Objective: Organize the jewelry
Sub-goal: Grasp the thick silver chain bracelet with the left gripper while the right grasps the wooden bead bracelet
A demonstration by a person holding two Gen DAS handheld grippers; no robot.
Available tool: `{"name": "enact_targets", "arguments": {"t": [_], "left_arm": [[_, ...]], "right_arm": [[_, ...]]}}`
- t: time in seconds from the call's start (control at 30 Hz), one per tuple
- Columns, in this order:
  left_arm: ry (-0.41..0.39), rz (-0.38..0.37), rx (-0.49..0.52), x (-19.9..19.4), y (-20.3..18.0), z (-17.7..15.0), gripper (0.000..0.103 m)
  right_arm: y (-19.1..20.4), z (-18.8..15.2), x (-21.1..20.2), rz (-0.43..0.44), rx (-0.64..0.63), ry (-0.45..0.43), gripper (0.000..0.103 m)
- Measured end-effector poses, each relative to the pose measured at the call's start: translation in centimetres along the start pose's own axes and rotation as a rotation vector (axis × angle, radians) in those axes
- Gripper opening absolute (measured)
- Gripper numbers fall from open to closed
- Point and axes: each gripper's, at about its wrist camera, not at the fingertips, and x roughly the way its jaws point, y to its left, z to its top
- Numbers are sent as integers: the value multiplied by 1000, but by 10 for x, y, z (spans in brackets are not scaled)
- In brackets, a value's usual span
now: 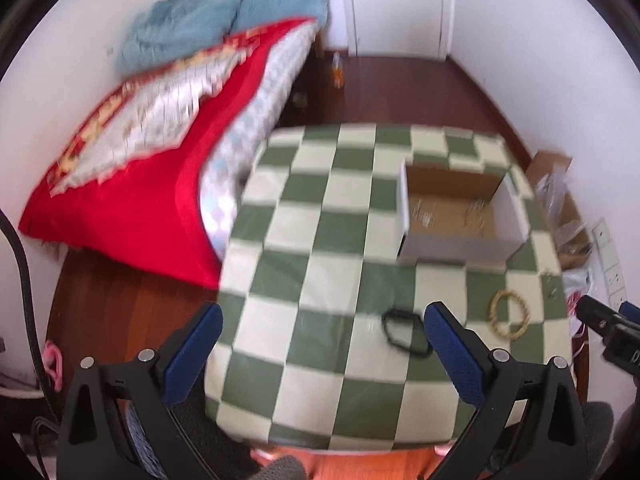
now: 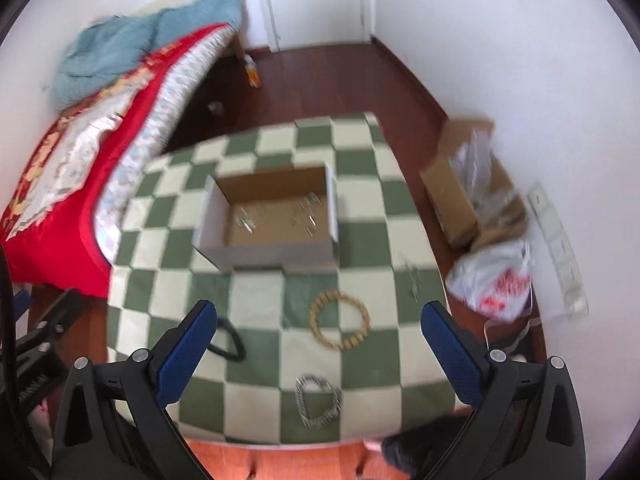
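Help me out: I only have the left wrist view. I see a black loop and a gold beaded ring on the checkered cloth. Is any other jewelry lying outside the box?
Observer: Yes. The right wrist view shows a silver bracelet by the near edge of the table, closer to the camera than the gold ring.
Operator: I only catch a corner of the right hand-held gripper. Is it carrying anything?
Observer: No. The right hand-held gripper is open with nothing between its blue fingers, and it is above the cloth on the near side of the gold ring.
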Motion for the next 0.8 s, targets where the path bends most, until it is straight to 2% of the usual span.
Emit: {"name": "enact_targets", "arguments": {"t": [0.17, 0.3, 0.37, 0.5, 0.57, 0.6, 0.73, 0.8], "left_arm": [[131, 7, -28, 37, -7, -27, 102], [218, -37, 28, 56, -40, -50, 102], [263, -88, 63, 66, -64, -60, 102], [342, -191, 111, 83, -113, -75, 98], [379, -214, 133, 93, -134, -80, 91], [391, -224, 142, 96, -143, -83, 91], [416, -217, 198, 108, -174, -94, 89], [411, -193, 228, 111, -183, -98, 84]], "right_arm": [[-38, -25, 49, 37, 96, 143, 102], [-59, -46, 95, 58, 127, 268, 81], [-68, -54, 109, 56, 139, 306, 81], [-88, -63, 122, 43, 165, 337, 81], [-99, -64, 125, 33, 175, 341, 81], [-104, -66, 125, 30, 180, 343, 81], [-125, -70, 127, 28, 210, 349, 81], [-132, -71, 127, 29, 218, 350, 81]]}}
